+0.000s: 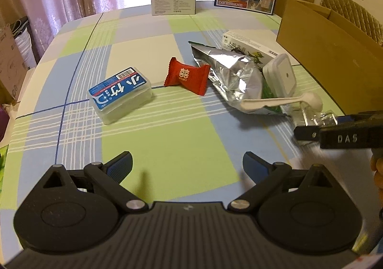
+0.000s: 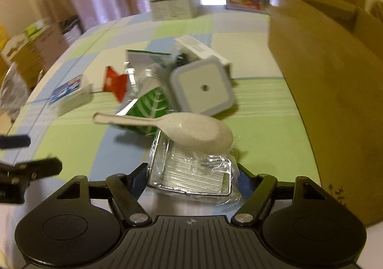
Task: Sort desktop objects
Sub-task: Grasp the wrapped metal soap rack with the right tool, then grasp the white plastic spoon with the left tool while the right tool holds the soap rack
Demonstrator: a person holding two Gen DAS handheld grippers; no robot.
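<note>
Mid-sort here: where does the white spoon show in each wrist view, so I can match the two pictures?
Left wrist view: the white spoon lies right of centre, its handle over the foil bag.
Right wrist view: the spoon sits at centre, its bowl resting on a clear-wrapped packet that is between the right tongs.
Shared landmark: the square white lidded box just behind the spoon.

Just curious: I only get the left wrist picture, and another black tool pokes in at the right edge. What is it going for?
Observer: A clear-wrapped packet lies between the fingers of the right gripper. I cannot tell whether they press on it.
Visitor: And the white spoon?
Observer: The spoon has its bowl resting on that packet's far end.
Visitor: Is the silver bag plain?
Observer: No, from the right wrist view the bag shows a green face with a white leaf print.
</note>
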